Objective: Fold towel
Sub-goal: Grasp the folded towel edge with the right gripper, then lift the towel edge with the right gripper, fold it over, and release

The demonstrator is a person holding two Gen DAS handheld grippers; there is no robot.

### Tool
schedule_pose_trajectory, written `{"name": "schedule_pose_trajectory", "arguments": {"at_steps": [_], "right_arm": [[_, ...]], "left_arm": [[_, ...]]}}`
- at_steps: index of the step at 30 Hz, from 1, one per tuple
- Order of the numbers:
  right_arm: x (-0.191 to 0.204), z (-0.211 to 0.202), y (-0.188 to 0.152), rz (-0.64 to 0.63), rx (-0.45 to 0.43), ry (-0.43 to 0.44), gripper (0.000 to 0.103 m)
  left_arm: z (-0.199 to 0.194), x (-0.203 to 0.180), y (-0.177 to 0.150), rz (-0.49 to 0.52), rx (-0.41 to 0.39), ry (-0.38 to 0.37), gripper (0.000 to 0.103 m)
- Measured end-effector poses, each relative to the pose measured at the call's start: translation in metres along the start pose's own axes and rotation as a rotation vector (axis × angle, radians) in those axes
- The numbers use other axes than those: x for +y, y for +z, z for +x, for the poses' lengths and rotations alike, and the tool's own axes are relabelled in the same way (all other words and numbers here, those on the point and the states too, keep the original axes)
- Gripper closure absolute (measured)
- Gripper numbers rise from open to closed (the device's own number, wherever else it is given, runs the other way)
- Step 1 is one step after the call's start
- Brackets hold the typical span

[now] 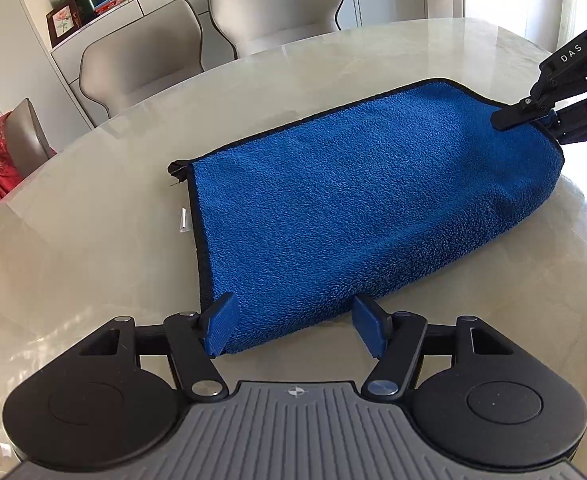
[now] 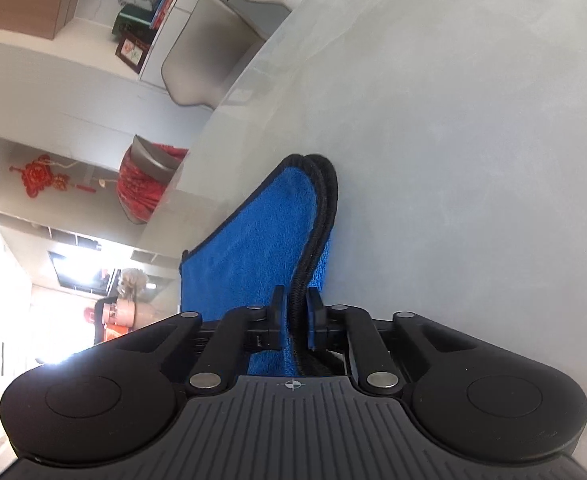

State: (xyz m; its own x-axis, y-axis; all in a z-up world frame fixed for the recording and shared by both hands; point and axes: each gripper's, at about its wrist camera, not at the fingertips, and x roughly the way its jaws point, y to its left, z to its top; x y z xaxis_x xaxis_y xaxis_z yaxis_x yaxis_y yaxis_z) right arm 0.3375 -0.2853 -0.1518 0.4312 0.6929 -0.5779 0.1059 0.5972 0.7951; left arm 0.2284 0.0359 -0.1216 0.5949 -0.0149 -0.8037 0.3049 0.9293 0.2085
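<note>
Blue towel (image 2: 249,240) edge between right jaws

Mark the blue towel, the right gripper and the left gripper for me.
blue towel (image 1: 353,200): left wrist view, middle of its top layer.
right gripper (image 2: 295,300): right wrist view, between the fingertips, shut on the towel's black hem.
left gripper (image 1: 293,320): left wrist view, between its open fingertips.

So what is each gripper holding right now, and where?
Right gripper is shut on the towel's black-trimmed edge. Left gripper is open, holding nothing.
</note>
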Motion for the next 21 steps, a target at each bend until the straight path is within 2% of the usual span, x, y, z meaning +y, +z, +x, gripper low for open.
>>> {"name": "schedule_pose_trajectory", "arguments": {"at_steps": [6, 13, 21], "right_arm": [[0.032, 0.003, 0.000, -0.074, 0.016, -0.111, 0.095], [0.122, 0.028, -0.011, -0.252, 0.067, -0.078, 0.095], [0.186, 0.088, -0.036, -0.356, 0.173, -0.051, 0.095]], "left_arm": [[-0.003, 0.002, -0.002, 0.010, -0.002, 0.002, 0.036], [-0.013, 0.014, -0.006, -0.030, -0.034, -0.016, 0.036], [-0.023, 0.040, -0.020, -0.105, -0.056, -0.015, 0.036]]}}
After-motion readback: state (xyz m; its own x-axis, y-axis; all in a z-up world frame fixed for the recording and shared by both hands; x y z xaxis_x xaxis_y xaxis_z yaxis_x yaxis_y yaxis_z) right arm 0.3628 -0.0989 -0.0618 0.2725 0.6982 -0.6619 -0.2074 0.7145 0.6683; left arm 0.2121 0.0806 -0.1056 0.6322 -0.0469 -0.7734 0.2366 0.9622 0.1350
